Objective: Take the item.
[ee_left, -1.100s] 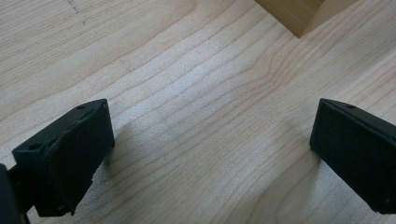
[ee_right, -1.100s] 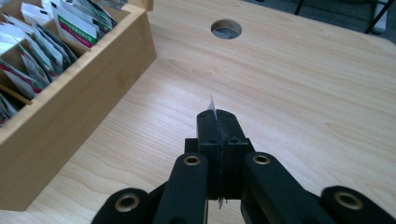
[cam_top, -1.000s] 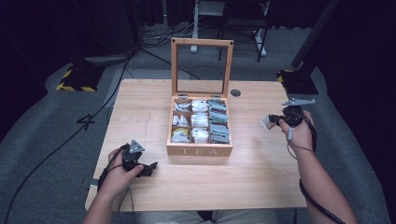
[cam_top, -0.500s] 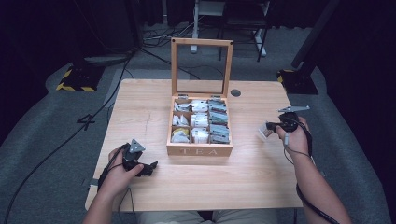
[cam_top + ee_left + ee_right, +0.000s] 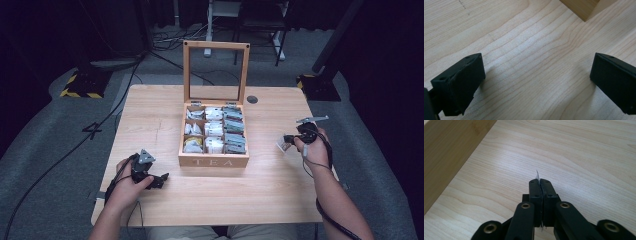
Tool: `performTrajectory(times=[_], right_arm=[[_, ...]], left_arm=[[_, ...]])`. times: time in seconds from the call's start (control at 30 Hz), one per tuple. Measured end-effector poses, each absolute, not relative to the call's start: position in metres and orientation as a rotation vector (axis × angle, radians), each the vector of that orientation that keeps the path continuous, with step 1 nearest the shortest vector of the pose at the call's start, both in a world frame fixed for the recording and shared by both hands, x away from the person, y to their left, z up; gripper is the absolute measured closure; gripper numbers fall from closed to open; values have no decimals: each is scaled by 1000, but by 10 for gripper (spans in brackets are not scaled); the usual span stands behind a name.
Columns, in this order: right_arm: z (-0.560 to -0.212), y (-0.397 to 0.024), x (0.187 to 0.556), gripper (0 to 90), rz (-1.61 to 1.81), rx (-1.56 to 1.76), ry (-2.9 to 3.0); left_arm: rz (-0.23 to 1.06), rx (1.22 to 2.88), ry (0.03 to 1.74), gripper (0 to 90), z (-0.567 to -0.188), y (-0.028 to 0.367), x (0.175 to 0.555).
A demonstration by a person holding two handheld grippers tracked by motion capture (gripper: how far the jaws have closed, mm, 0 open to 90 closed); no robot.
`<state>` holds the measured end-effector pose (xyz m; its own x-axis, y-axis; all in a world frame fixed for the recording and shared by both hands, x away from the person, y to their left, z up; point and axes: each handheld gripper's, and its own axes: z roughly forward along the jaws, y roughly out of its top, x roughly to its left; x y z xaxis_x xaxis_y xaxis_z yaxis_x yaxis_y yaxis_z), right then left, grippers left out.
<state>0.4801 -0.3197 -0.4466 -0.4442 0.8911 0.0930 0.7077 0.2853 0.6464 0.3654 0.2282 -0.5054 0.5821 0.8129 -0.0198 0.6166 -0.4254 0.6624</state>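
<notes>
A wooden tea box (image 5: 214,160) with "TEA" on its front stands mid-table, its glass-paned lid (image 5: 216,46) upright, and its compartments hold several tea bags (image 5: 214,129). To the right of the box, low over the table, my right gripper (image 5: 287,141) is shut on a white tea bag packet (image 5: 281,145). In the right gripper view the jaws of the right gripper (image 5: 540,181) press together on a thin white edge of the tea bag packet (image 5: 537,175). My left gripper (image 5: 161,179) rests near the front left of the box. In the left gripper view the left gripper (image 5: 537,72) stands open over bare wood.
A corner of the tea box (image 5: 584,7) juts in at the top of the left gripper view, and the tea box wall (image 5: 446,152) runs along the left of the right gripper view. A dark round cable hole (image 5: 252,99) sits behind the box. Cables lie on the floor beyond the table.
My right hand has come down toward the tabletop with the packet still pinched. The left hand has stayed where it was.
</notes>
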Motion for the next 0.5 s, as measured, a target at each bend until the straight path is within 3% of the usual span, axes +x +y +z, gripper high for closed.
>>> performTrajectory(times=[0.13, 0.17, 0.2, 0.37, 0.5], right_arm=[[-449, -323, 481, 786, 905, 1466, 2269], [-451, -325, 482, 699, 914, 1470, 2260], [-451, -325, 482, 699, 914, 1470, 2260], [-460, -331, 486, 502, 927, 1488, 2246], [-462, -335, 488, 428, 925, 1496, 2209]], left_arm=[[405, 2184, 1131, 3, -505, 228, 365], [403, 2182, 1132, 3, -505, 228, 365], [405, 2183, 1131, 3, -505, 228, 365], [404, 2184, 1131, 3, -505, 228, 365], [399, 2181, 1134, 4, -505, 228, 365]])
